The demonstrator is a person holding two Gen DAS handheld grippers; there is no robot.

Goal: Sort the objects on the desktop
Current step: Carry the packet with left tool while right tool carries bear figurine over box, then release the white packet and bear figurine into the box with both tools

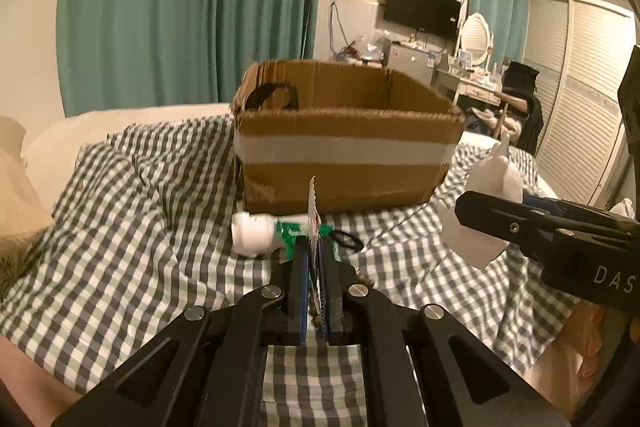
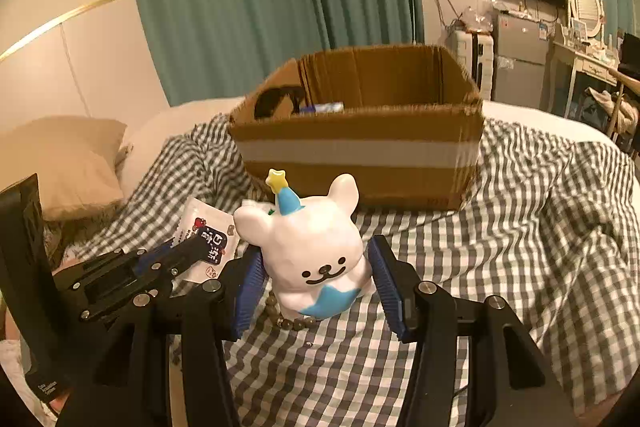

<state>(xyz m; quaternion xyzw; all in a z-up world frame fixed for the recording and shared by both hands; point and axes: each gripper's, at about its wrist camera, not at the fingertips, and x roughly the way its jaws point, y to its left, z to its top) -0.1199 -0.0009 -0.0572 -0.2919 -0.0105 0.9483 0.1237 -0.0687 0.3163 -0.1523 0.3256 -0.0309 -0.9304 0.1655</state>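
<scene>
Two grippers are working over the checked bedcover (image 2: 500,235), and each is carrying one thing. The left gripper (image 1: 314,247) is pinched right down, its blue pads clamping one flat white snack packet (image 1: 312,211) that is standing on edge between them; from the right wrist view the same packet (image 2: 208,227) is showing its printed face. The right gripper (image 2: 316,279) is standing about half open, its two blue pads pressing on the sides of one white bear figurine (image 2: 308,251), upright, with a blue cone hat and yellow star on its head and a blue star on its belly.

One cardboard box (image 1: 344,147) is sitting on the cover beyond both grippers, open-topped, with a pale tape band across its near wall. Inside it one dark looped item is leaning at the left wall and something pale blue is lying at the bottom; what that is, hard to tell. On the cover just before the box are lying one white-capped green tube (image 1: 264,231), one dark ring (image 1: 346,239) and one bead bracelet (image 2: 292,319).
</scene>
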